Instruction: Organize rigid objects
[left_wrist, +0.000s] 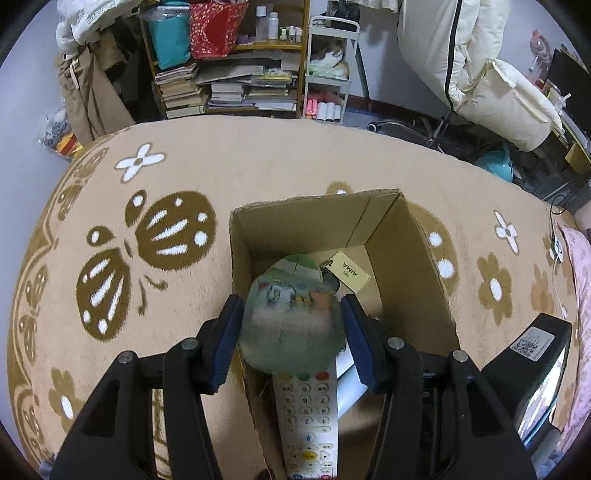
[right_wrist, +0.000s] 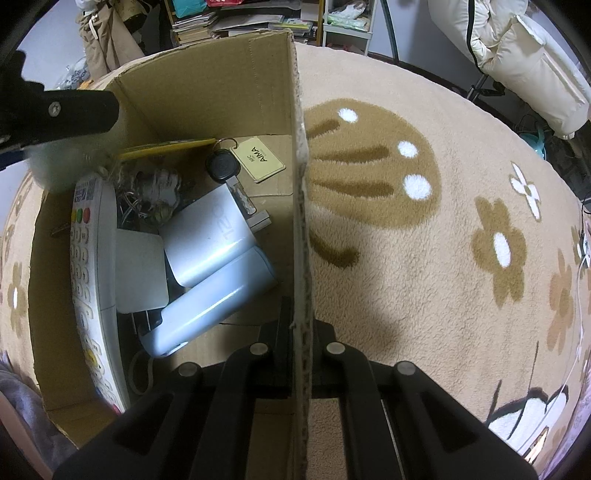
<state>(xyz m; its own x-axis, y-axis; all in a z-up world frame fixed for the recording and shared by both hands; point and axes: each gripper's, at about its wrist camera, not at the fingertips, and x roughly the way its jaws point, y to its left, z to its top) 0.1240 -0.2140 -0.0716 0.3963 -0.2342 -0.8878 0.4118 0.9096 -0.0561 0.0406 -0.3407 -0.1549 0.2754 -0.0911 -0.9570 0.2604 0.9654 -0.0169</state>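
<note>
Blue-padded left gripper pinching a blurred round thing, perhaps a printed tin, poised over the cardboard box for dropping beside the remote. Right gripper clamped across the box wall, likely steadying it.

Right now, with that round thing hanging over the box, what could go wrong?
The left gripper holds the blurry round object over the cardboard box; dropped, it could strike the remote or the keys below. The right gripper pinches one thin box wall, which might bend or tip the box.
</note>
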